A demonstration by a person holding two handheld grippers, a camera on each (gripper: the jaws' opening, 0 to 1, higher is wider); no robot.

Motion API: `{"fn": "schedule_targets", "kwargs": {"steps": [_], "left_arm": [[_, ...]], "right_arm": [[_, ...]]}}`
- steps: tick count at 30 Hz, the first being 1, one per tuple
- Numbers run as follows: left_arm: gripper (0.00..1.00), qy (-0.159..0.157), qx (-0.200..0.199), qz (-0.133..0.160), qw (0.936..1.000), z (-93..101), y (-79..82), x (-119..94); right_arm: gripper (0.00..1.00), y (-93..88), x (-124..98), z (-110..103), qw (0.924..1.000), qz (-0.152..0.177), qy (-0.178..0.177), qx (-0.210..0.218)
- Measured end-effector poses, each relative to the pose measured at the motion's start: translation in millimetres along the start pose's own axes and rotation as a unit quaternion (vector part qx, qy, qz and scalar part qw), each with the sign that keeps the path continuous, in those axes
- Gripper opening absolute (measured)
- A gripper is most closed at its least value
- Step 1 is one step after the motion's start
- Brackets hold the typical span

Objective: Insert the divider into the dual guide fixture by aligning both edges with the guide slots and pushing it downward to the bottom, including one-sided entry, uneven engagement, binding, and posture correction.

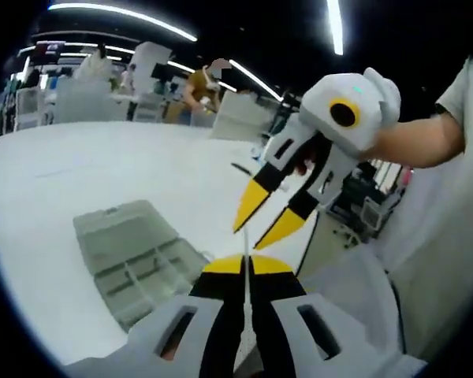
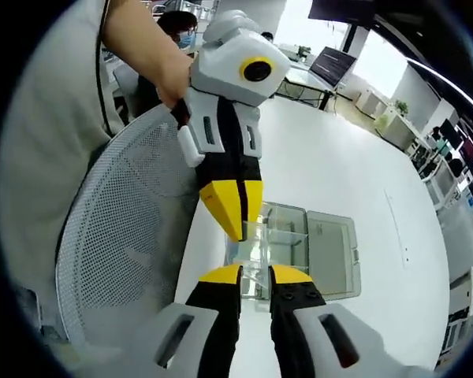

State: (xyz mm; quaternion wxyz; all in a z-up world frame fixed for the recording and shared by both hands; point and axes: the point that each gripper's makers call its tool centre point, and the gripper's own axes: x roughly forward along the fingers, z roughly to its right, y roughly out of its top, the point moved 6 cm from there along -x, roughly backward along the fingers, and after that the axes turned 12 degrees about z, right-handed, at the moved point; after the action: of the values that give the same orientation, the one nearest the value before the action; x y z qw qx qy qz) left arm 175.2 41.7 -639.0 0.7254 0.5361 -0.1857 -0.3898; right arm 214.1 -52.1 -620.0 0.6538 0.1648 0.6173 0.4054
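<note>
White table (image 2: 355, 173): left hand-held gripper (image 2: 235, 211) pinches clear divider (image 2: 256, 252); right (image 1: 270, 216) parted.

Two tools are counted: the left tool (image 1: 244, 266) with its two yellow-tipped jaws together, and the right tool (image 1: 266, 219) with its two jaws apart. One clear compartment box (image 2: 311, 244) with its lid laid open is counted on one white surface (image 2: 363, 181). One thin clear divider (image 2: 256, 236) and one mesh chair back (image 2: 126, 228) are seen.
</note>
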Motion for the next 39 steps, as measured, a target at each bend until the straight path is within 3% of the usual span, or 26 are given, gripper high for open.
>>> {"fn": "schedule_targets", "kwargs": {"steps": [15,39], "left_arm": [[0.0,-0.014,0.05,-0.003,0.9987,2.0,1.7,-1.2],[0.0,-0.035,0.138,-0.01,0.9898,7.9,-0.4,-4.0]], "right_arm": [[0.03,2.1,2.0,2.9,0.9991,-0.01,0.041,0.0],[0.0,9.7,9.1,-1.1,0.9951,-0.019,0.096,0.008]]}}
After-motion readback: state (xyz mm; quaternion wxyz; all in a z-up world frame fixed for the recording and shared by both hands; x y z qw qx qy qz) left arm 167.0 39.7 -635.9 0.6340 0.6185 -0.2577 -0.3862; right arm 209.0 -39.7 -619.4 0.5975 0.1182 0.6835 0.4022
